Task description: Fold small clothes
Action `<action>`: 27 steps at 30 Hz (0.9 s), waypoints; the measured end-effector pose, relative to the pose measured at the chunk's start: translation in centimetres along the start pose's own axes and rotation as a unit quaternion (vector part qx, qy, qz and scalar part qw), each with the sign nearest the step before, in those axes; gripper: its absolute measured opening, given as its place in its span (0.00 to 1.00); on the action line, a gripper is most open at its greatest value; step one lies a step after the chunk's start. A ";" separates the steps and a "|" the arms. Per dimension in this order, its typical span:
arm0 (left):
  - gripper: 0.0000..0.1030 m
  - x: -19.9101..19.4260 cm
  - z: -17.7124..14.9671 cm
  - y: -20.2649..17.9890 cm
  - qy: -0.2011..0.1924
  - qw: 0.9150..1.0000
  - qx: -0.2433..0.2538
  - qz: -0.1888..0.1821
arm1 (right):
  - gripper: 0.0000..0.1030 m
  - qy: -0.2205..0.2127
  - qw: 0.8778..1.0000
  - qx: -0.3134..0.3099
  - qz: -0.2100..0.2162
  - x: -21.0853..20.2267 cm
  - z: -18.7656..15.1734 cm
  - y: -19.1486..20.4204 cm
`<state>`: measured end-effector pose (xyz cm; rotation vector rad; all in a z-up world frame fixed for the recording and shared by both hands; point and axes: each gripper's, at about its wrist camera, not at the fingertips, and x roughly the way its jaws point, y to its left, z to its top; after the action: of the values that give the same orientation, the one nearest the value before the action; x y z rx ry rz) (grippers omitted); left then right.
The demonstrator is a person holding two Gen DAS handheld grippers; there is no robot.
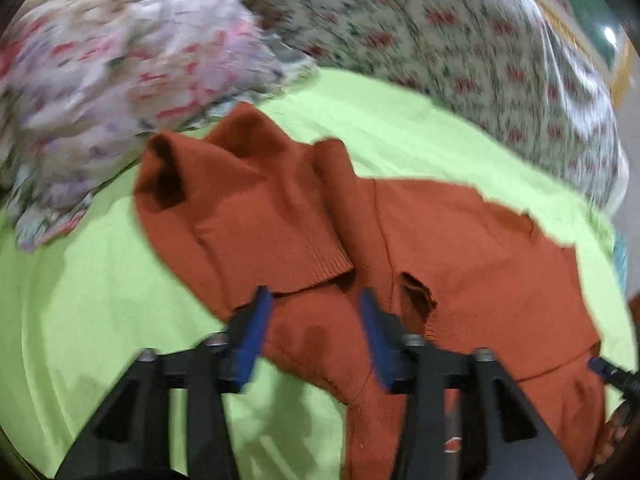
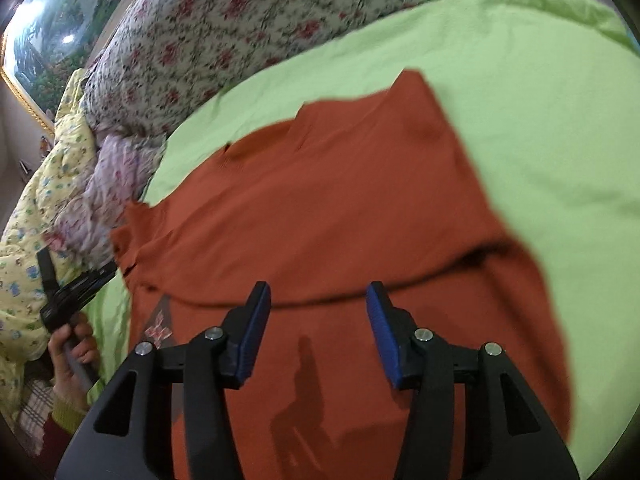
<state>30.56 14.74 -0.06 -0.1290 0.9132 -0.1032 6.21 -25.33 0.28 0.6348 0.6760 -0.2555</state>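
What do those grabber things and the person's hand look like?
Each grabber, the left gripper and the right gripper, has black plastic arms, silver screw heads and flat blue finger pads. The person's bare left hand shows a yellow-green cuff over a dark red sleeve.

Bare lime-green sheet point(image 2: 540, 128) lies open to the right of the rust-orange sweater point(image 2: 340, 208) and at its near left side, while the floral quilt point(image 2: 224, 40) hems the far edge and a crumpled pale floral garment point(image 1: 120, 64) crowds the sweater's far-left sleeve.
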 end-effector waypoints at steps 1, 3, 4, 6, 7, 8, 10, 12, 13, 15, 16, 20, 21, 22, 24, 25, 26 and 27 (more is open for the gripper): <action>0.65 0.9 0.1 -0.5 0.007 1.000 0.016 0.018 | 0.50 0.005 1.000 0.003 0.005 0.2 -0.3 0.2; 0.68 2.8 0.3 -0.9 0.025 0.998 0.031 0.048 | 0.50 0.015 1.000 0.010 0.015 0.4 -1.1 0.6; 0.68 3.6 0.3 -0.9 0.032 0.997 0.037 0.064 | 0.50 0.018 1.000 0.011 0.018 0.4 -1.4 0.7; 0.69 5.2 0.5 -0.9 0.030 0.993 0.052 0.099 | 0.50 0.025 0.999 0.009 0.023 0.4 -2.3 1.3; 0.70 5.6 0.7 -0.9 0.026 0.992 0.058 0.109 | 0.50 0.027 0.999 0.009 0.024 0.4 -2.5 1.4; 0.63 5.8 0.8 -0.8 0.025 0.992 0.061 0.112 | 0.50 0.028 0.999 0.009 0.024 0.4 -2.5 1.5; 0.24 5.7 1.0 -0.3 0.019 0.992 0.052 0.113 | 0.50 0.032 0.999 0.010 0.024 0.4 -2.8 1.5; 0.06 4.8 1.6 0.8 0.020 0.996 0.019 0.079 | 0.50 0.033 0.999 0.008 0.025 0.3 -3.0 1.6; 0.04 4.2 1.8 1.1 0.014 0.998 0.006 0.068 | 0.50 0.032 0.999 0.007 0.025 0.2 -3.1 1.7; 0.03 2.1 1.7 1.3 -0.002 0.998 -0.010 0.056 | 0.50 0.028 0.999 0.006 0.029 0.0 -3.3 2.0; 0.03 1.1 1.5 1.3 -0.008 0.999 -0.017 0.046 | 0.50 0.026 0.999 0.004 0.031 -0.3 -3.4 2.1; 0.02 -4.9 0.8 -1.3 -0.041 0.996 -0.036 -0.070 | 0.50 0.013 0.999 -0.006 0.037 -1.3 -3.7 2.5; 0.02 -5.7 0.7 -2.5 -0.047 0.995 -0.028 -0.087 | 0.50 0.008 0.999 -0.007 0.038 -1.6 -3.7 2.5; 0.02 -6.4 0.7 -3.9 -0.051 0.993 -0.018 -0.104 | 0.50 0.004 0.999 -0.006 0.040 -1.8 -3.7 2.4; 0.02 -7.3 0.9 -8.0 -0.053 0.988 0.007 -0.148 | 0.50 -0.003 0.999 -0.001 0.043 -2.3 -3.8 2.1; 0.02 -7.4 0.9 -10.4 -0.050 0.984 0.024 -0.170 | 0.50 -0.005 0.999 0.002 0.043 -2.5 -3.7 1.8; 0.02 -7.4 0.7 -12.0 -0.048 0.982 0.033 -0.182 | 0.50 -0.007 0.999 0.006 0.043 -2.6 -3.7 1.6; 0.02 -7.3 0.6 -14.5 -0.044 0.977 0.049 -0.201 | 0.50 -0.010 0.999 0.010 0.044 -2.9 -3.8 1.2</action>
<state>26.06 1.49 8.26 -0.2243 0.7823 -0.5138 2.62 -21.95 0.48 0.6796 0.6250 -0.1867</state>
